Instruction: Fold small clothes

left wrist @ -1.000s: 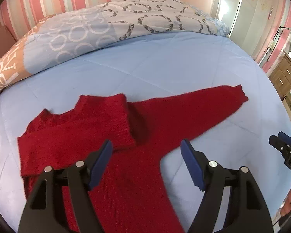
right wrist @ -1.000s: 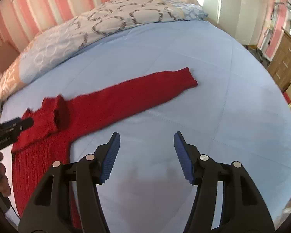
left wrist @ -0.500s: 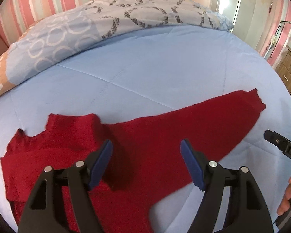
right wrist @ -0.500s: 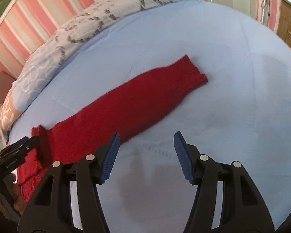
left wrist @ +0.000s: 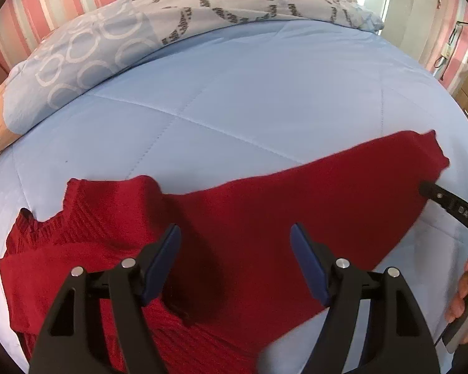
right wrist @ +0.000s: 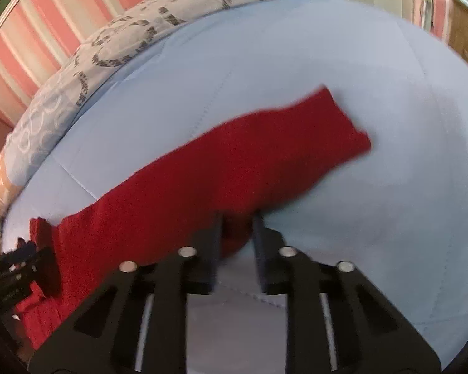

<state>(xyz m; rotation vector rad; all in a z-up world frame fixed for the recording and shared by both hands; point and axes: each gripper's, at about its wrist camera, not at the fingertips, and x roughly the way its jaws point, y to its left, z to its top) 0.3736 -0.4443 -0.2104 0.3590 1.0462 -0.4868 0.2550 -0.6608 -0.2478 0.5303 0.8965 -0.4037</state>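
Since a second ago both grippers have travelled toward the outstretched sleeve, and the right gripper (right wrist: 237, 218), then spread wide over bare quilt, now has its fingers drawn narrow around the sleeve's near edge. Red knit fills the gap between them, so it looks pinched there, though motion blur leaves the firmness of that hold uncertain.

That sleeve belongs to a red sweater (left wrist: 265, 218) lying flat on the light blue quilt (left wrist: 234, 93), with the other sleeve already folded across the chest at the left gripper's side. The free sleeve's long axis runs from the shoulder out to the cuff (right wrist: 343, 124), slanting up and to the right in both views, away from the body of the garment.

Spread wide and holding nothing, the left gripper (left wrist: 235, 249) hovers over the sweater near the shoulder and collar.

Judging from this, the coming move is to carry the sleeve back across the chest. The right gripper is the nearer one to the cuff end, yet it holds partway along the sleeve, so the cuff will likely trail and droop as the sleeve swings toward the left gripper
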